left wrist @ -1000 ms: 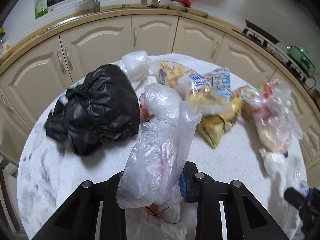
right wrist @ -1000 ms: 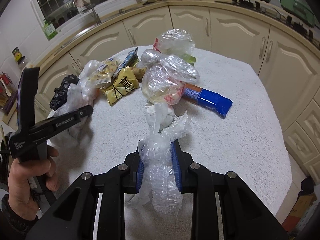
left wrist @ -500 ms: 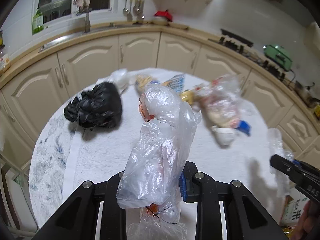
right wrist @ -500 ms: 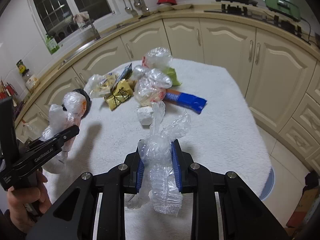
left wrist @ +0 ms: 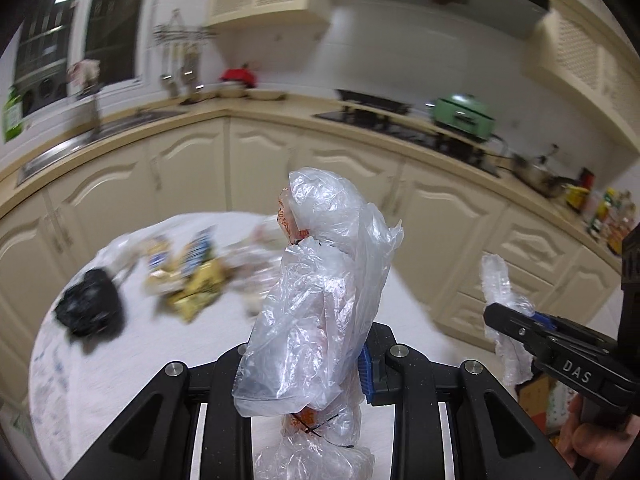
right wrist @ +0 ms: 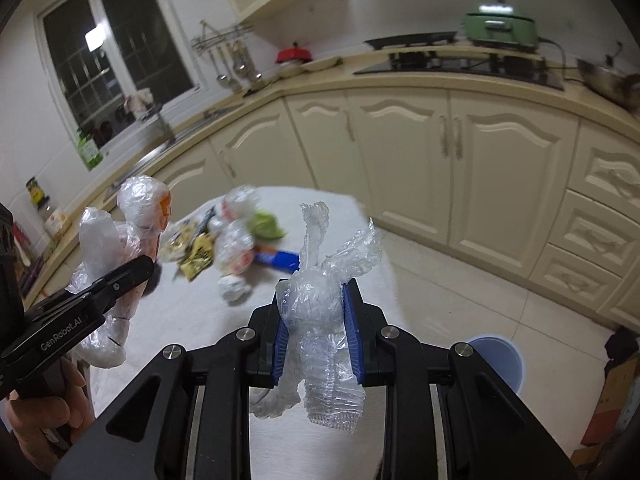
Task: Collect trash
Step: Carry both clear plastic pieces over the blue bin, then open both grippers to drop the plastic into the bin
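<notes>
Clear plastic bag with orange print [left wrist: 320,300] clamped in left tongs [left wrist: 320,364], raised above near edge of table [left wrist: 132,360]. Crumpled clear wrap [right wrist: 320,320] pinched between blue pads of right tongs [right wrist: 316,324], likewise lifted off the table. Remaining trash blurred, toward far edge: black bag [left wrist: 88,308] at left, yellow snack wrappers [left wrist: 196,284] beside it, blue packet [right wrist: 276,260] behind. Blue round bin [right wrist: 496,360] on floor past right edge.

white-clothed table [left wrist: 120,360], black bag [left wrist: 88,312]; snack wrappers [left wrist: 196,284]
</notes>
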Demonstrator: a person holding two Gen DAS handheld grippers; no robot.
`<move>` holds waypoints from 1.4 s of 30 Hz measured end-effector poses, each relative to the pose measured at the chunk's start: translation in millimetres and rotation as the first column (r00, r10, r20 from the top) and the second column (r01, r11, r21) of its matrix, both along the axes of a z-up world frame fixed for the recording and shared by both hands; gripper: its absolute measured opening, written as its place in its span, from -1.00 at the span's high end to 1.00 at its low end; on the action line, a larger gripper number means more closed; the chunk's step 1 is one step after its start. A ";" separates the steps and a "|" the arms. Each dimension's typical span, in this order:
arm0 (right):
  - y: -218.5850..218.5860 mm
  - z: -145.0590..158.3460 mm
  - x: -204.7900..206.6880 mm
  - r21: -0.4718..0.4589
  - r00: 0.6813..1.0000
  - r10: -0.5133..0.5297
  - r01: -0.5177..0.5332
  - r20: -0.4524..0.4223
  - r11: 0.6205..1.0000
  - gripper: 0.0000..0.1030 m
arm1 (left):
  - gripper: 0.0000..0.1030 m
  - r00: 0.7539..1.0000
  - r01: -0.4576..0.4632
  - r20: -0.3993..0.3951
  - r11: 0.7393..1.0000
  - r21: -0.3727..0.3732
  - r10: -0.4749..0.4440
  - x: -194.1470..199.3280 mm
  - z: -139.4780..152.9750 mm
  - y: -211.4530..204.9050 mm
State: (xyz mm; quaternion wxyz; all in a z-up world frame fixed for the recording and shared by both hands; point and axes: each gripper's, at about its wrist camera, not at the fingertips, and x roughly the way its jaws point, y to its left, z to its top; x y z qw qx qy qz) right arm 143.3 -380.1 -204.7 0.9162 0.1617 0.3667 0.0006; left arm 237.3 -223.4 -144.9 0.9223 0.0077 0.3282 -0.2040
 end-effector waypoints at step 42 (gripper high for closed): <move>-302.3 -217.6 -66.0 0.175 0.802 -0.474 0.559 -0.362 0.811 -0.96 | -0.87 0.845 0.447 -0.403 0.878 0.172 -0.352 132.1 -193.1 -357.5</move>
